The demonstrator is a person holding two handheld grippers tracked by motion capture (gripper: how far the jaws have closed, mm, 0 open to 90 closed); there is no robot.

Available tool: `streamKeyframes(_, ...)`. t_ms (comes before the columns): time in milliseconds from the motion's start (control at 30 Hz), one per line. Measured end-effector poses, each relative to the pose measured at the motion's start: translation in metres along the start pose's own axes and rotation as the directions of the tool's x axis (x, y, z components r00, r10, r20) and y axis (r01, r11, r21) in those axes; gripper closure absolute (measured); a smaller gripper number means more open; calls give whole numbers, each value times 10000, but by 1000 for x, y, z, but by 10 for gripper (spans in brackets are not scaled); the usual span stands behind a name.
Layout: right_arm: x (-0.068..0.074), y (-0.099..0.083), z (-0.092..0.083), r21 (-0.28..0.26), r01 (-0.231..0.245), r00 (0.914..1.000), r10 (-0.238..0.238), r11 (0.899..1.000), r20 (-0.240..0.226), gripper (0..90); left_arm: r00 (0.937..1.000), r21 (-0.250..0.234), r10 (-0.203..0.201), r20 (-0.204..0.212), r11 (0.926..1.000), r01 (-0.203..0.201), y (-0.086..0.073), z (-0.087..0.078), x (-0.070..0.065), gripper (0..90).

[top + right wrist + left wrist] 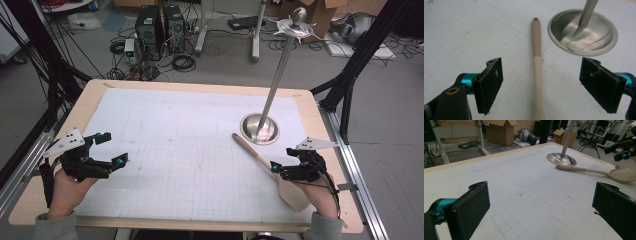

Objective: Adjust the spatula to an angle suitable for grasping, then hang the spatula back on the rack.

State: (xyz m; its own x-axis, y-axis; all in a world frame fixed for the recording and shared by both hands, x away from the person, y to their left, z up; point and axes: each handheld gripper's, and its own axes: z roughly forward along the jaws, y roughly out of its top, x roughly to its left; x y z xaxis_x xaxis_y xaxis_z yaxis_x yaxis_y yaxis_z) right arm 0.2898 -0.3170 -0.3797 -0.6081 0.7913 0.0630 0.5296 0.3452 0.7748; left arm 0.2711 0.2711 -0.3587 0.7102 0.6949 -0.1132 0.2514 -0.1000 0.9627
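A wooden table (40, 195) carries a white gridded mat (190, 150). On the mat's right half lies a beige spoon (270, 170), its handle end with a small hole pointing toward the far left and its broad bowl near the front right edge. Just beyond the handle end stands a metal stand (260, 129): a shallow round dish base with nothing lying in it, from which a slim pole rises, tilted in the high view, to a knobbed top with small hooks.

The right gripper (289, 161) is held low over the spoon, its fingers (490, 83) spread wide, one on each side of the handle without touching it; in the right gripper view the handle runs up between them toward the stand's base.

The left gripper (112, 148) is held at the mat's left edge, well apart from the spoon, its fingers (471, 210) also wide and holding nothing. In the left gripper view the spoon (596, 172) lies across the far right, its handle tip just beside the stand's base (561, 159).

Beyond the table, the floor holds computer towers (160, 27), tangled cables and cardboard boxes (320, 12).
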Motion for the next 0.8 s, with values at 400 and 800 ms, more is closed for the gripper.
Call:
streamKeyframes(400,0,-2,12,396,290,9994,-298,9988,195,181,10000,-12,-3,53,10000,3,0,1,1,17)
streamKeyframes(800,-1,-3,17,405,322,9992,-331,9987,206,181,10000,102,1,81,9999,-2,-1,3,0,17)
